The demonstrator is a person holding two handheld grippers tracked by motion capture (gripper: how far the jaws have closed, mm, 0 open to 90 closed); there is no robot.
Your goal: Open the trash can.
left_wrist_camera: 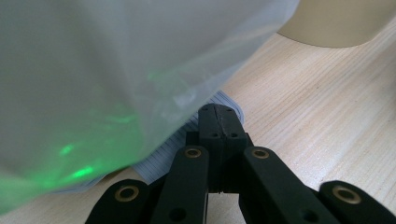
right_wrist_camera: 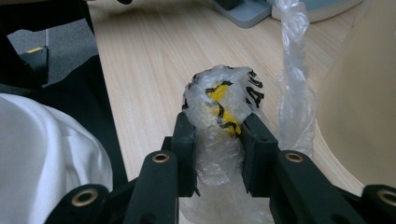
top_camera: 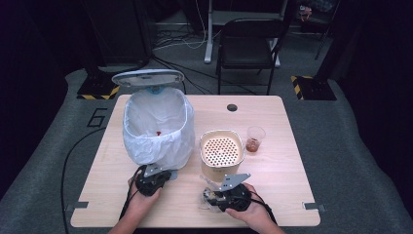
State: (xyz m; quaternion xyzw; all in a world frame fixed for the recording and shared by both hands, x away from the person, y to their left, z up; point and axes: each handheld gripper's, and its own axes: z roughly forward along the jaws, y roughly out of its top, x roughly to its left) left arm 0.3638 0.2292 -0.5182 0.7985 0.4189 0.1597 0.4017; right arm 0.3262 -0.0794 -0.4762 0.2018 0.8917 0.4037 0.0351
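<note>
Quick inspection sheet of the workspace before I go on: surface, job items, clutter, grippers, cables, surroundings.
Surface: light wooden table, cable hole at far edge.
Job's things: bin lined with a white bag, lid up; beige perforated container; crumpled plastic wrapper.
Clutter: clear cup with reddish contents.
Grippers: left gripper shut at the bin's base; right gripper shut on the wrapper.
Cables: gripper cable trails off the table's left.
Surroundings: chair, dark curtains, grey floor.

Crumpled clear plastic wrapper (right_wrist_camera: 224, 105), yellow and black print. Clamped between the right gripper's (right_wrist_camera: 218, 126) jaws. Near table edge, right of centre.
</note>
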